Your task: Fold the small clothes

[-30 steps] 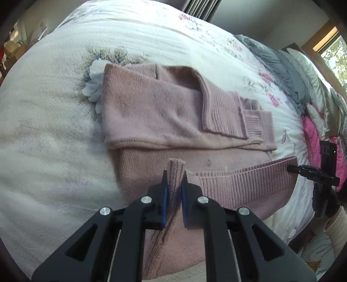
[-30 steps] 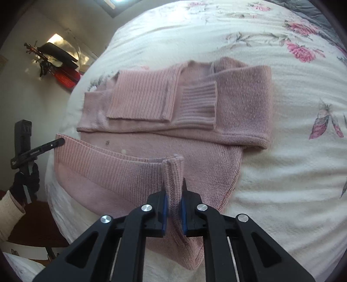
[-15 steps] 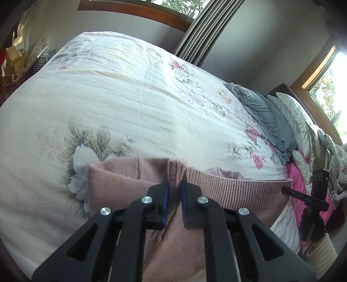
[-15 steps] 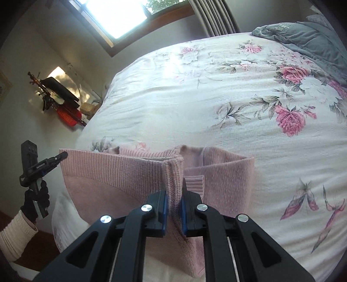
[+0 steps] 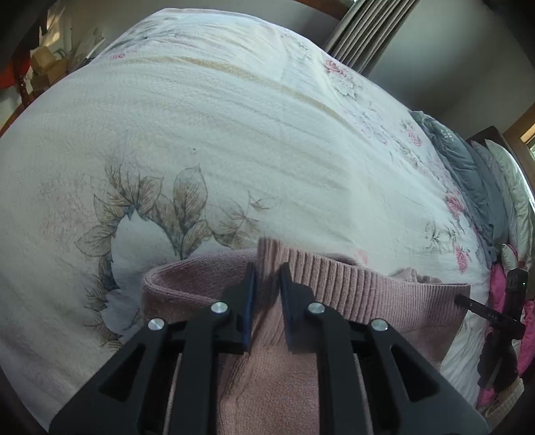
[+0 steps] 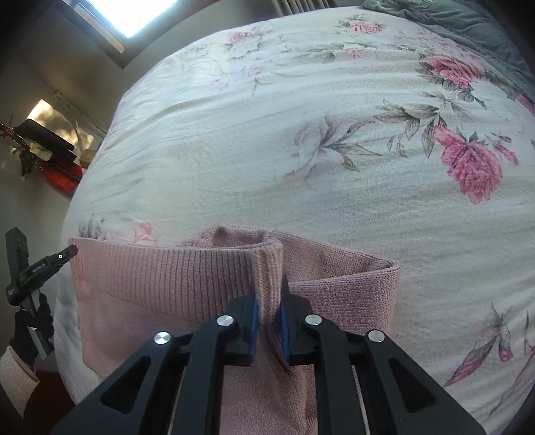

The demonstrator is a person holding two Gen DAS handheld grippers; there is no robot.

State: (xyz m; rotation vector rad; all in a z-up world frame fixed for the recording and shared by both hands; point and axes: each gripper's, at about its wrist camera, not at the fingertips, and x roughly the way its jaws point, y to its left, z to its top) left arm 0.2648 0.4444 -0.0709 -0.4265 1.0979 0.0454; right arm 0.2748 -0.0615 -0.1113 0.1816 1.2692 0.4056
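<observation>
Since a second ago I have carried the ribbed hem of the pink sweater up and away from me over its folded body, so the sleeves that lay in plain sight are now hidden behind the raised hem, and far more of the bedspread fills both views. My left gripper is clenched on a pinch of the hem, a ridge of knit standing up between its blue-lined fingers. My right gripper is likewise clamped on the hem at the other corner, a narrow fold of knit poking up above its fingers. The hem runs taut between the two grips: in the left view it stretches to the right toward the other tool, and in the right view it stretches left to the tip of the left tool, where a gloved hand and a pale cuff show. The sweater lies at the near edge of the bed, its lower part draped toward me under the fingers, its far fold resting on the flowered cover. Grey pillows sit far right at the head of the bed, and a curtain hangs beyond it.
</observation>
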